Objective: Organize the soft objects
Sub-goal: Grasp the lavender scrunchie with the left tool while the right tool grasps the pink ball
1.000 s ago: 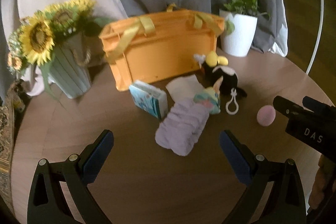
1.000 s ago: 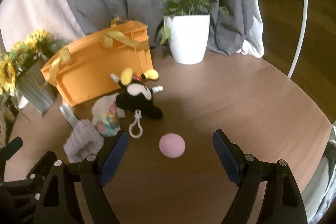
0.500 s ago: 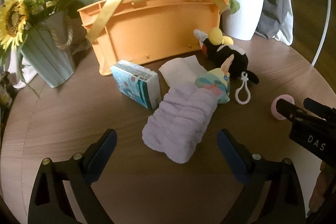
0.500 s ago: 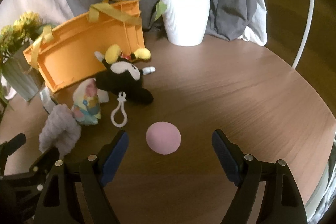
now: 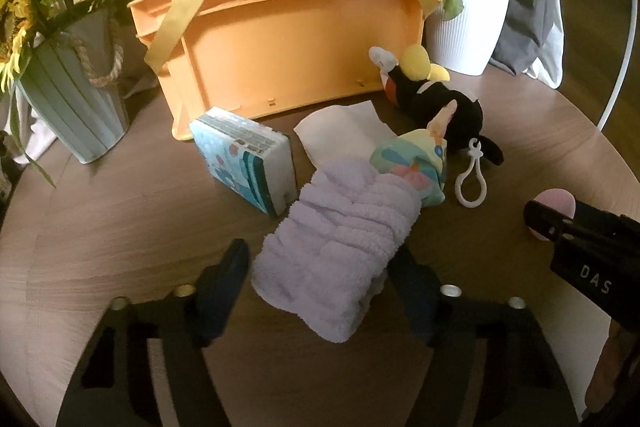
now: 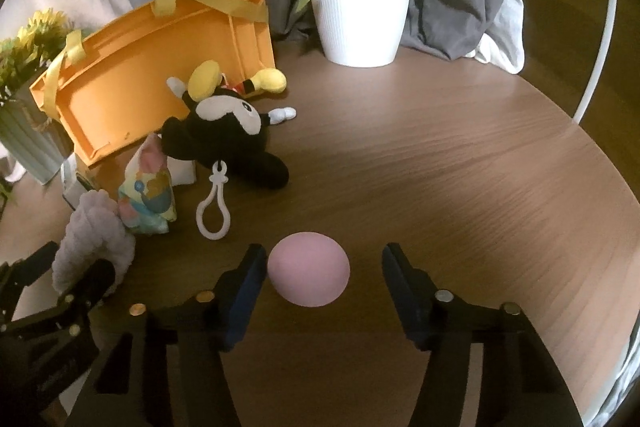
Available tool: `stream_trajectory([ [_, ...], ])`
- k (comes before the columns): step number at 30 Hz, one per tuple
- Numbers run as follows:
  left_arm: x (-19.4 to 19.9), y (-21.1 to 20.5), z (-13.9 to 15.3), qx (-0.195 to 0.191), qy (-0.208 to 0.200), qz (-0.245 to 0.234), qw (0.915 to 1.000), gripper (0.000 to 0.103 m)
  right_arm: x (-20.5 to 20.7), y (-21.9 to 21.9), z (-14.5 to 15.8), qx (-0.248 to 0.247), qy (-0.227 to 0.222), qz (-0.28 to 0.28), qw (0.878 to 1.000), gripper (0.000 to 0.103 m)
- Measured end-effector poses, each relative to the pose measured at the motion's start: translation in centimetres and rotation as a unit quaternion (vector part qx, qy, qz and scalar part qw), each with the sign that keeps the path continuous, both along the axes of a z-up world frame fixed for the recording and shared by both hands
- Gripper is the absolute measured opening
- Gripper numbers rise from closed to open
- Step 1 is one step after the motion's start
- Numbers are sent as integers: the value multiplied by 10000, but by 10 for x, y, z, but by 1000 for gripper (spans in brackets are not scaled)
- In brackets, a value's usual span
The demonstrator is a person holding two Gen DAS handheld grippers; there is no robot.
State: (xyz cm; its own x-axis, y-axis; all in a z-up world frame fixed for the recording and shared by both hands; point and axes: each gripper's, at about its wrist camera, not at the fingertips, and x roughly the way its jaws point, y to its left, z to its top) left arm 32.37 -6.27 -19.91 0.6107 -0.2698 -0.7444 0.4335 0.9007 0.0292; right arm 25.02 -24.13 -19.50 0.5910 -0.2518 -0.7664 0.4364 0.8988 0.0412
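Low in the frame, our left gripper (image 5: 320, 279) closes its fingers around the purple towel (image 5: 336, 251) on the desk (image 5: 120, 227). Our right gripper (image 6: 322, 281) closes around the pink ball (image 6: 308, 269), right finger not touching.

i see dim, warm indoor light with brighter patches on the wooden table (image 6: 460, 163) at the right. fisheye bending curves the edges into black corners. the near gripper fingers (image 5: 216, 291) look soft and dark.
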Motion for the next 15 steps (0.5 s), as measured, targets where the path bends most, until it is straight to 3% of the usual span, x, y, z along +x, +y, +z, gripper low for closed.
stream_trajectory([
  [4, -2, 1, 2, -65, 13, 75, 10000, 47, 0, 0, 0, 70, -41, 82, 9999, 48],
  [7, -5, 3, 6, -116, 0, 156, 9998, 41, 0, 2, 0, 77, -50, 179, 9998, 40],
  [15, -14, 5, 14, -253, 28, 281, 9993, 37, -3, 1, 4, 112, -98, 218, 9997, 39],
])
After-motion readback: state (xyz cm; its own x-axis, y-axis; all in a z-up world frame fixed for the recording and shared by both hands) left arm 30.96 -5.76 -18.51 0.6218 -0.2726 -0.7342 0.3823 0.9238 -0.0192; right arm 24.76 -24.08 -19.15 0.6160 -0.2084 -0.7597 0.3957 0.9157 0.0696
